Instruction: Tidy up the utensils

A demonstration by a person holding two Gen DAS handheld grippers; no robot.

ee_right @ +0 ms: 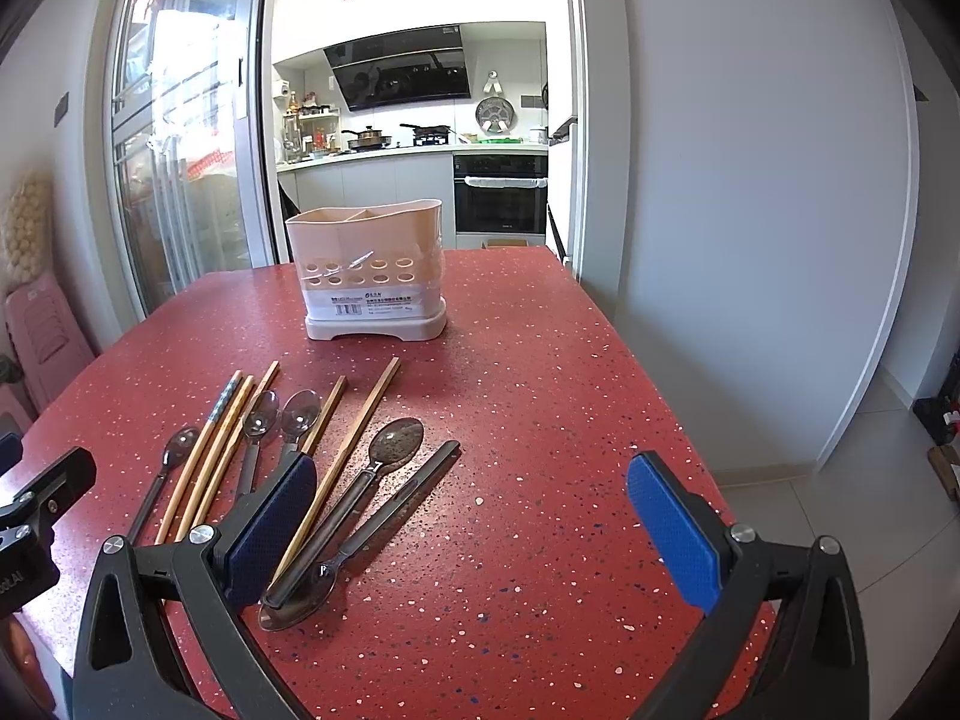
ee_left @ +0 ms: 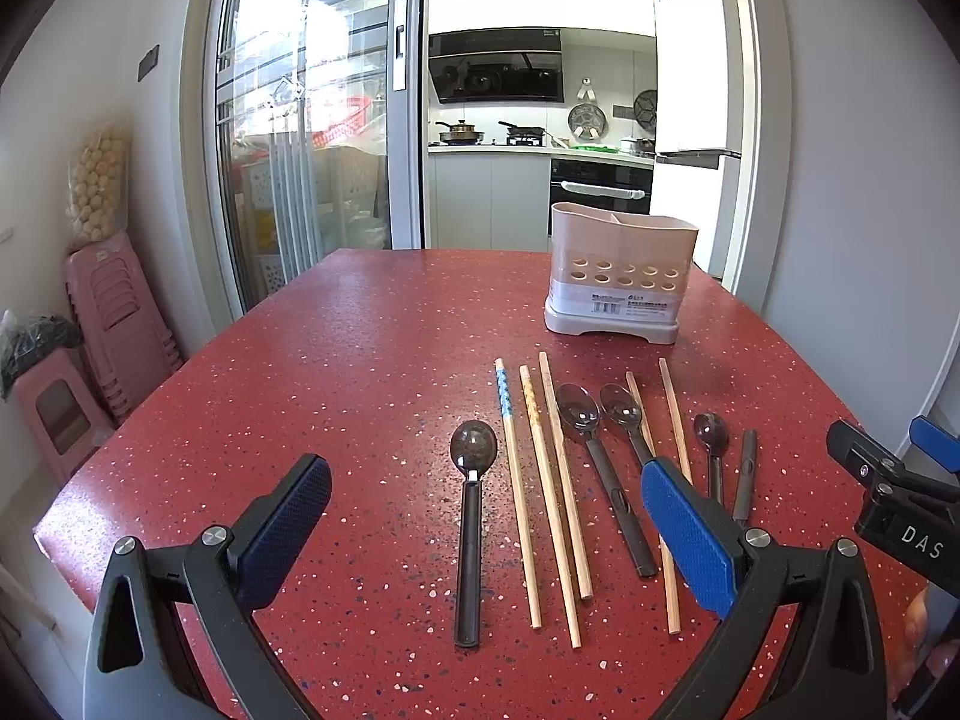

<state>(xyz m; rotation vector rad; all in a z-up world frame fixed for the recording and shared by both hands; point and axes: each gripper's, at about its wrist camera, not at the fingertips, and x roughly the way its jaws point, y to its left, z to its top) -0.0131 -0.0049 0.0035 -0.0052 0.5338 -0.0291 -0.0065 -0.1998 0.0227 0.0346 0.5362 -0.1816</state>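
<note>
Red table (ee_left: 336, 360): both grippers (ee_left: 486, 516) (ee_right: 474, 516) spread, empty. Recommend lifting each spoon (ee_left: 471, 498) mid-handle, dropping upright into holder (ee_left: 621, 276).

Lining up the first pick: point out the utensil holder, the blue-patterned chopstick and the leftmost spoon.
utensil holder (ee_left: 618, 276), left wrist view, on its perforated front wall.
blue-patterned chopstick (ee_left: 504, 399), left wrist view, on its patterned end.
leftmost spoon (ee_left: 473, 444), left wrist view, on its bowl.

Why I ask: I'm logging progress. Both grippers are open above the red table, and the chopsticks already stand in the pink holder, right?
Not quite. The chopsticks lie flat on the red table among the spoons; the left wrist view shows this. The pink holder stands behind them. The rest holds.
</note>
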